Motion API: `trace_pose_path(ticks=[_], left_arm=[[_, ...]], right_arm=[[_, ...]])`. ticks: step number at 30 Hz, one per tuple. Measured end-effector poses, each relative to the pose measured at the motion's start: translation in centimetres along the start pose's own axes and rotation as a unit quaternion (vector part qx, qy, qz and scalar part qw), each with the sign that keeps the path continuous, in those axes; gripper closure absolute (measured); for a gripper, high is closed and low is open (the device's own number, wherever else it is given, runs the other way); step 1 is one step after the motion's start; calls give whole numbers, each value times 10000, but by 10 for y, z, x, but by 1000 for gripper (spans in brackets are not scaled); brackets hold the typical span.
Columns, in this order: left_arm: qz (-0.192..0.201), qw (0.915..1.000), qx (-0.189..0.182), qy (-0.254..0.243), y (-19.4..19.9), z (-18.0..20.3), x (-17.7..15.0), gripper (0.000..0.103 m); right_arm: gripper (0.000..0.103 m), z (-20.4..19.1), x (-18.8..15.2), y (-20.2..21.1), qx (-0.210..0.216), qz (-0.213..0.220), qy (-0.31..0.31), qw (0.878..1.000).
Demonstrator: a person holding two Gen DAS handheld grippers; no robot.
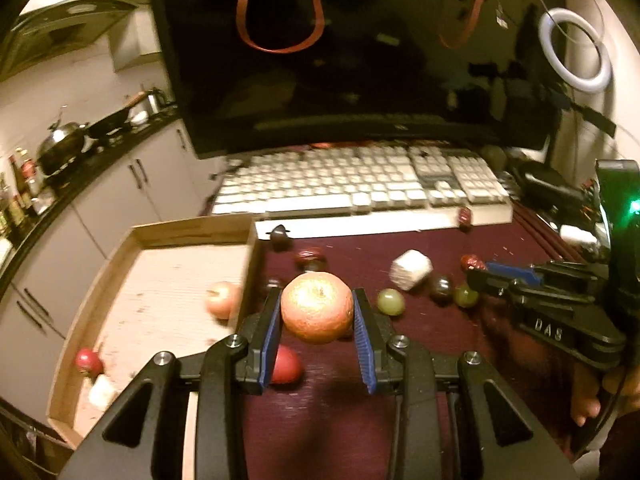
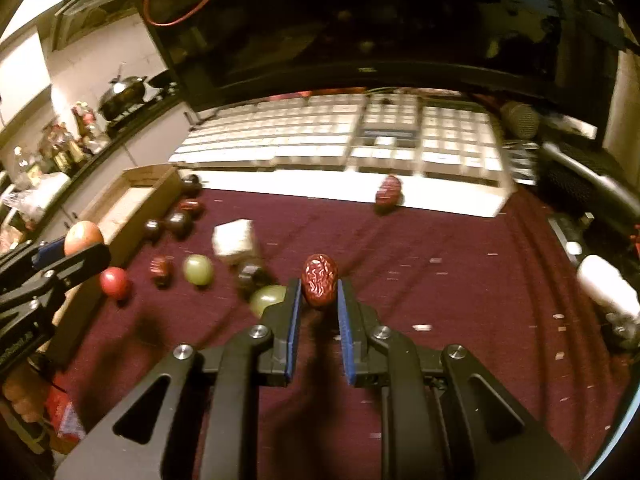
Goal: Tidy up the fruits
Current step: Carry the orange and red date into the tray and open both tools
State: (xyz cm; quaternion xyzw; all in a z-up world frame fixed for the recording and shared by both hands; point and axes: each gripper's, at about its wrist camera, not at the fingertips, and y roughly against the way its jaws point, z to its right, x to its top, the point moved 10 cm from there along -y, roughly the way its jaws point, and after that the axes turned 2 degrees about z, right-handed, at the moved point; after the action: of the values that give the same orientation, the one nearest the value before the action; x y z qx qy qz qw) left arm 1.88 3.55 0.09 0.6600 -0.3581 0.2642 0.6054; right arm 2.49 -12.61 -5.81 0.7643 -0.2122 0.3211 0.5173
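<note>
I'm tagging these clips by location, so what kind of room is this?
Probably a small home or studio flat: a desk sits right beside a kitchen. A keyboard lies under a large dark monitor, while a kitchen counter at the left holds a shiny pot and bottles.

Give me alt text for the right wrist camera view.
The right gripper clamps a wrinkled red date above a maroon cloth. Grapes, dates and a white cube lie scattered left, with a white keyboard behind.

Black hand-held gripper (image 1: 316, 312), blue pads (image 1: 362, 336)
</note>
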Motion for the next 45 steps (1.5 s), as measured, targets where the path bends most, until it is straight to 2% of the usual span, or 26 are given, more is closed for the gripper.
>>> trace_pose_path(ticks=[10, 18, 21, 29, 45], left_arm=[[188, 9973, 506, 497, 13, -73, -4, 70], [190, 9913, 987, 848, 13, -133, -20, 70], [139, 9891, 1120, 947, 11, -149, -27, 70], [-79, 9860, 1243, 1110, -4, -174, -47, 70], [-212, 9856, 1245, 1127, -14, -185, -60, 70]], right_arm=[[83, -119, 35, -8, 616, 139, 736, 9953], [83, -205, 33, -30, 998, -19, 1158, 9882], [83, -227, 29, -40, 1094, -131, 1218, 9864], [83, -258, 7, -62, 1079, -517, 1334, 9838], [83, -265, -9, -83, 959, -831, 1327, 9830]])
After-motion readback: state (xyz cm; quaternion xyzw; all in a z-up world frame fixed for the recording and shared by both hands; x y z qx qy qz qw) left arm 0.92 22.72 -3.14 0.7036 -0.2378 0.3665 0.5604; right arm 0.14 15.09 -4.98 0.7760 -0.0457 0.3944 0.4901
